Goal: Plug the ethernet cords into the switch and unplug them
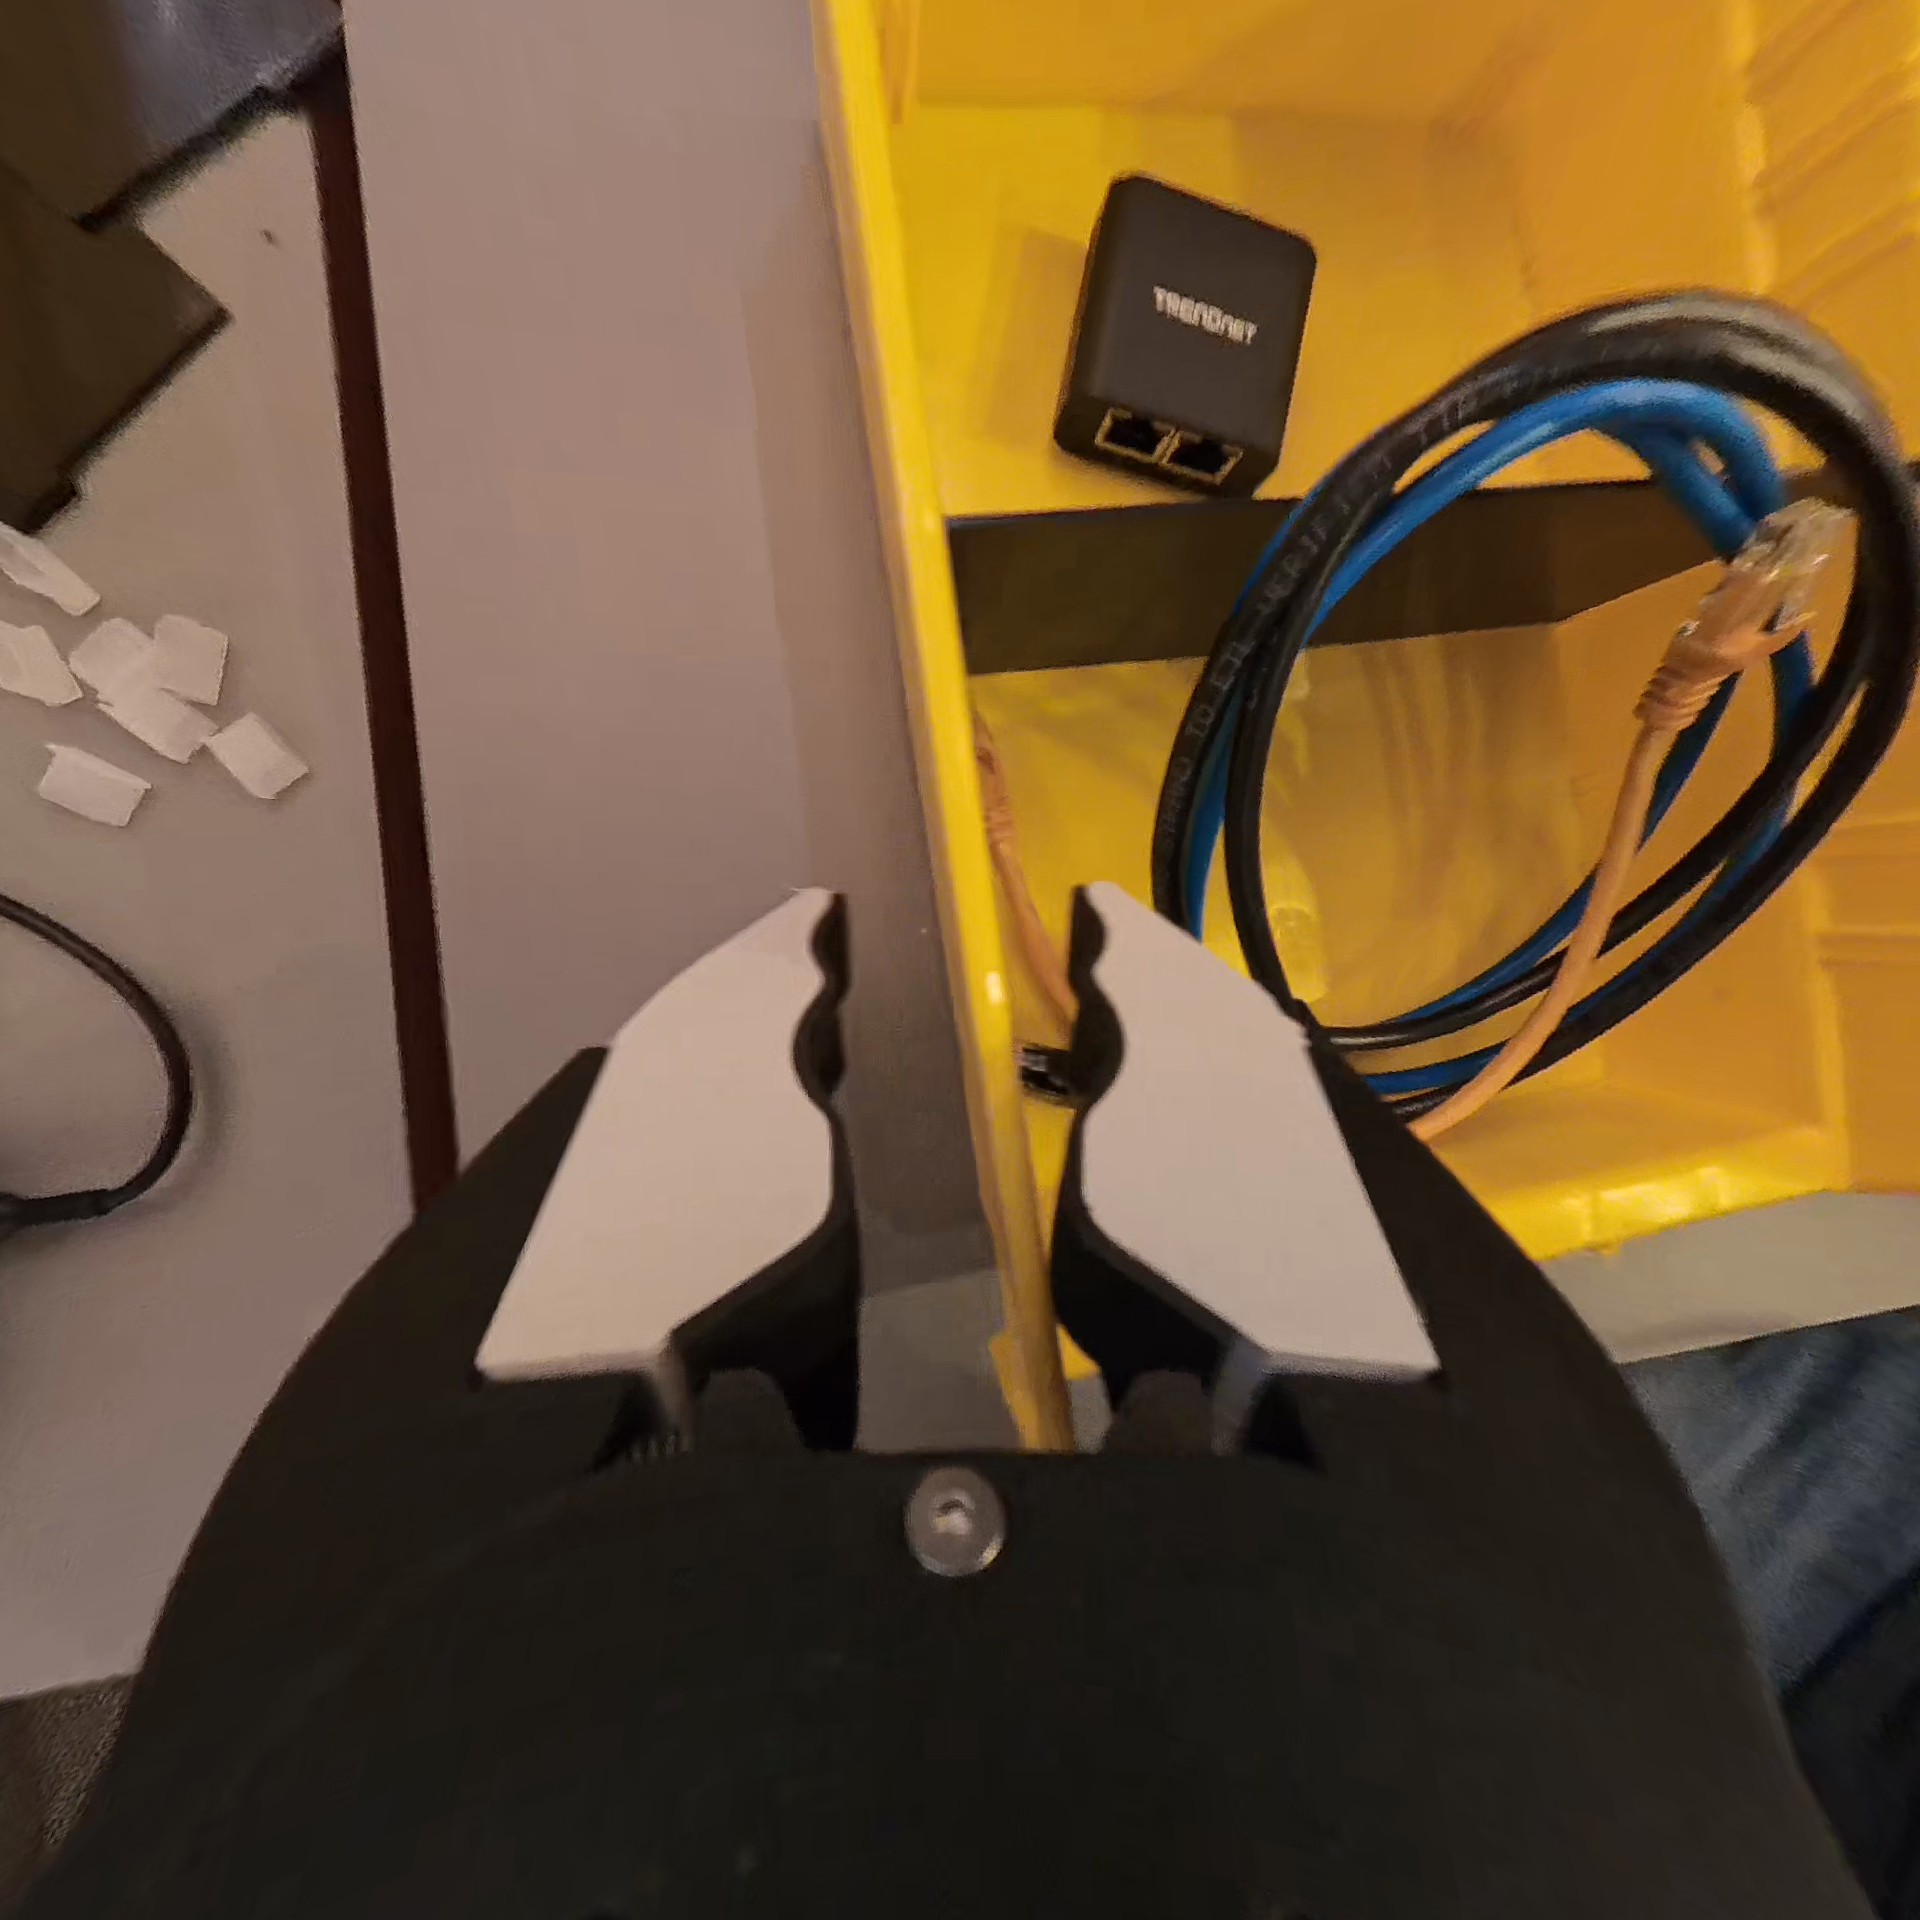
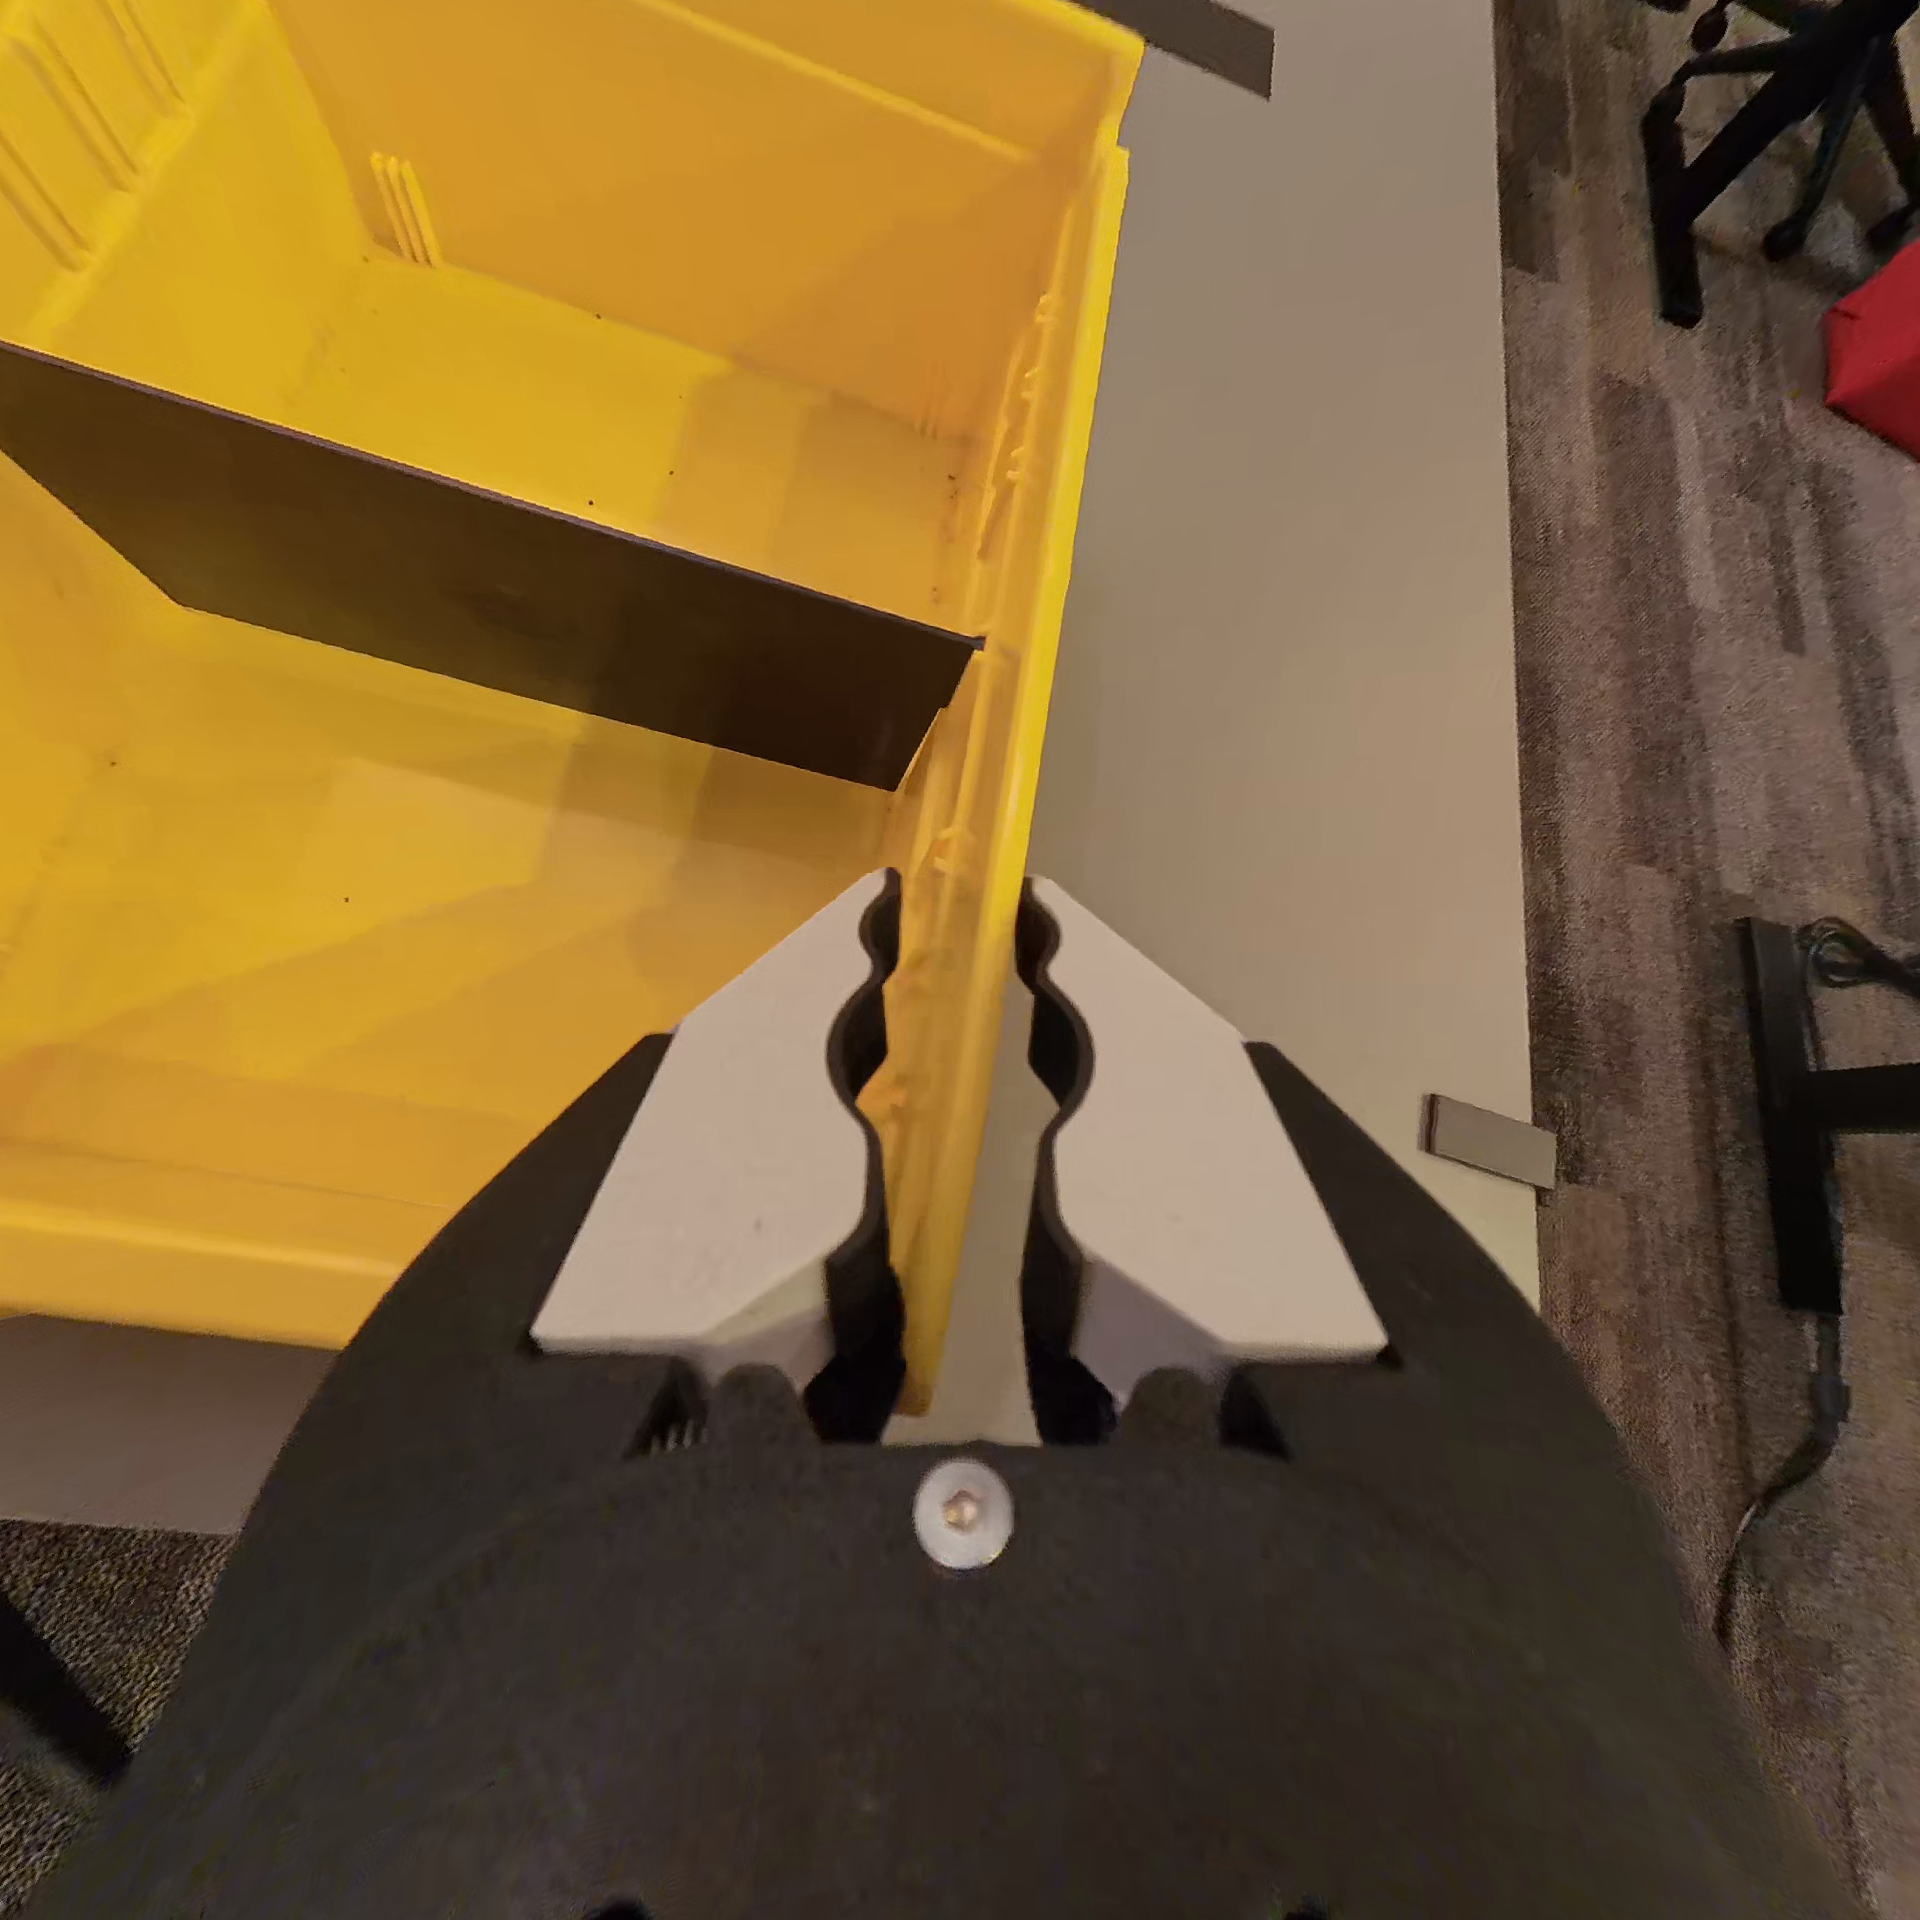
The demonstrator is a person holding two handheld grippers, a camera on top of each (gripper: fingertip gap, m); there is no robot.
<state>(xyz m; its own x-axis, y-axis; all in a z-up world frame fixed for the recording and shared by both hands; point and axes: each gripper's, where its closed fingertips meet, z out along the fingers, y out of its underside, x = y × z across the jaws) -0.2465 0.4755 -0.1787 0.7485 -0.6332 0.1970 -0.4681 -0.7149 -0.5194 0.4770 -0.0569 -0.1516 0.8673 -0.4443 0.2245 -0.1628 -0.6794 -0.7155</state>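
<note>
Right wrist view, hand-held gripper (image 2: 956,904) straddling bin wall (image 2: 966,1039)

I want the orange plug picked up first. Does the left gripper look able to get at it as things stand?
Probably yes. The left gripper straddles the yellow bin's wall, jaws apart and empty, and the orange plug lies exposed atop the coiled cables; it must first lift clear of the wall.

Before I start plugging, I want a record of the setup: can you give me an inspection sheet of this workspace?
Surface: pale table, yellow bin on it.
Job's things: black switch in far compartment, ports empty; black divider.
Clutter: white scraps.
Grippers: left gripper and right gripper straddle bin walls, not clamped.
Cables: black cord, blue cord, orange cord coiled, unplugged.
Surroundings: carpet, chair base.
</note>
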